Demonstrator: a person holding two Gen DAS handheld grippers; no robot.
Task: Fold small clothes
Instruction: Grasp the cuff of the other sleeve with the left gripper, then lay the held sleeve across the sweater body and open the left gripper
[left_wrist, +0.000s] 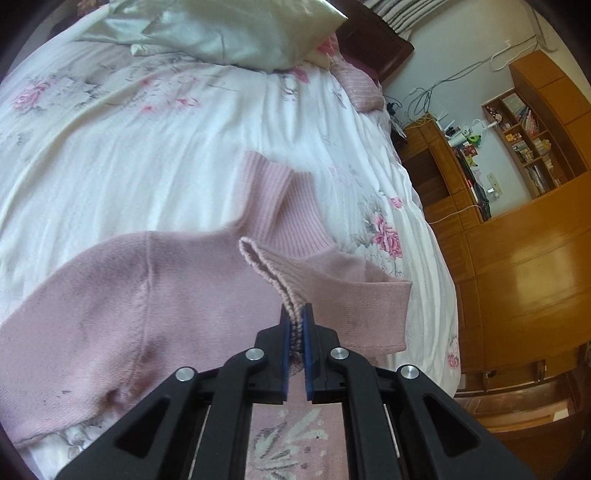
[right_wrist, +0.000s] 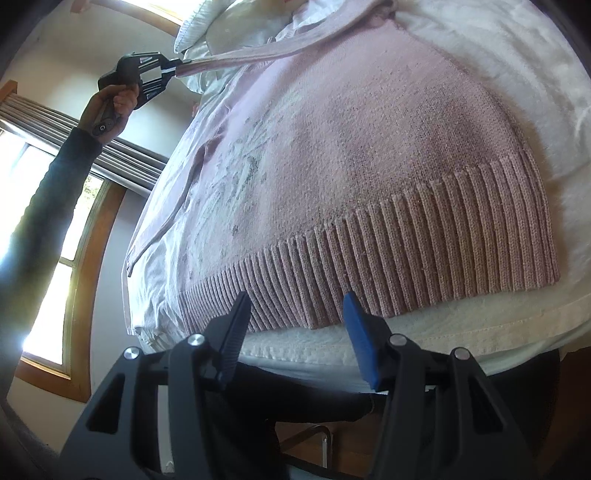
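Observation:
A pink knit sweater (left_wrist: 110, 295) lies spread on the bed, its ribbed collar (left_wrist: 280, 206) pointing away. My left gripper (left_wrist: 295, 317) is shut on the ribbed cuff of one sleeve (left_wrist: 273, 273), which is lifted off the body of the sweater. In the right wrist view the same left gripper (right_wrist: 173, 68) shows far off in a hand, with the sleeve (right_wrist: 258, 51) stretched taut. My right gripper (right_wrist: 295, 306) stands open just short of the sweater's ribbed hem (right_wrist: 424, 251), nothing between its fingers.
The bed has a white floral sheet (left_wrist: 166, 140) and a pale pillow (left_wrist: 229, 33) at the far end. Wooden cabinets and shelves (left_wrist: 517, 240) stand to the right of the bed. A window with curtains (right_wrist: 55, 206) is on the left in the right wrist view.

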